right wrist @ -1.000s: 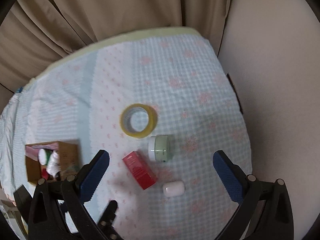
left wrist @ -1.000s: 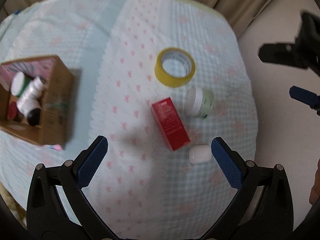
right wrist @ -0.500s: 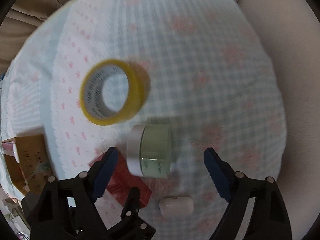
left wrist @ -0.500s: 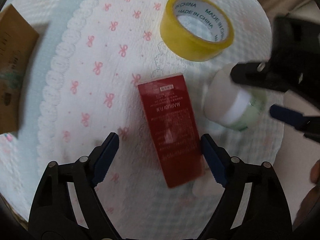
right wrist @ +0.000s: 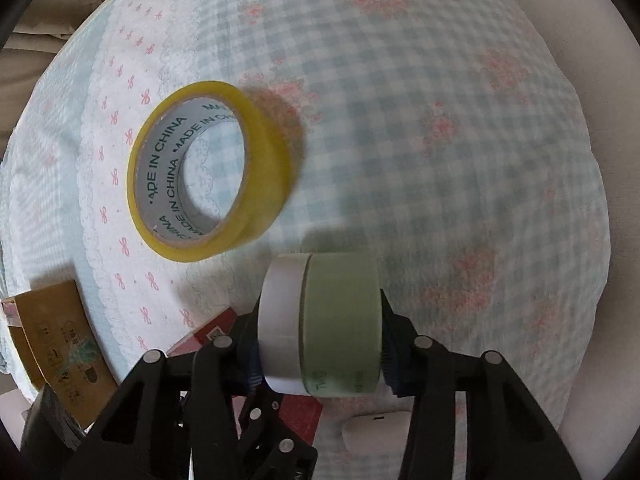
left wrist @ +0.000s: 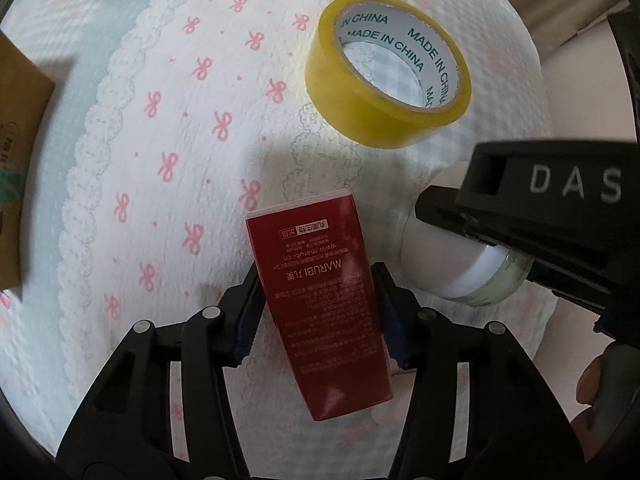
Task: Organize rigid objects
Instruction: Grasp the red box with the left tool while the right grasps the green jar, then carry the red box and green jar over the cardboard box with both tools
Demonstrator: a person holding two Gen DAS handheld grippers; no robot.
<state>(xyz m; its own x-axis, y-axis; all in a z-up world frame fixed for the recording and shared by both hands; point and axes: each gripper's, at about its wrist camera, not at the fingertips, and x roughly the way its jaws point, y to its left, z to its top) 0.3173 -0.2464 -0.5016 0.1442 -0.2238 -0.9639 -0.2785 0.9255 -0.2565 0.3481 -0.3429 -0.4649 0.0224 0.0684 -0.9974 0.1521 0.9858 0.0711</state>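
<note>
The right gripper (left wrist: 532, 264) hides the far side of the green jar (left wrist: 472, 276), and the left gripper's own pads are mostly covered by the red box (left wrist: 320, 304). The cardboard box (left wrist: 20, 152) is cut off at the frame edge. A small white case (right wrist: 376, 434) is partly hidden behind the right gripper's arm.

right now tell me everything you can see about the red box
The red box is a slim rectangular carton, apparently glossy card, with small white print reading MARUBI and a web address, upside down in the left wrist view. It lies flat on the bow-patterned cloth, long axis running away from the camera and slightly slanted. The left gripper has its jaws closed on the box's two long sides, near mid-length. The pale green jar lies close on its right; contact between them can't be judged.
</note>
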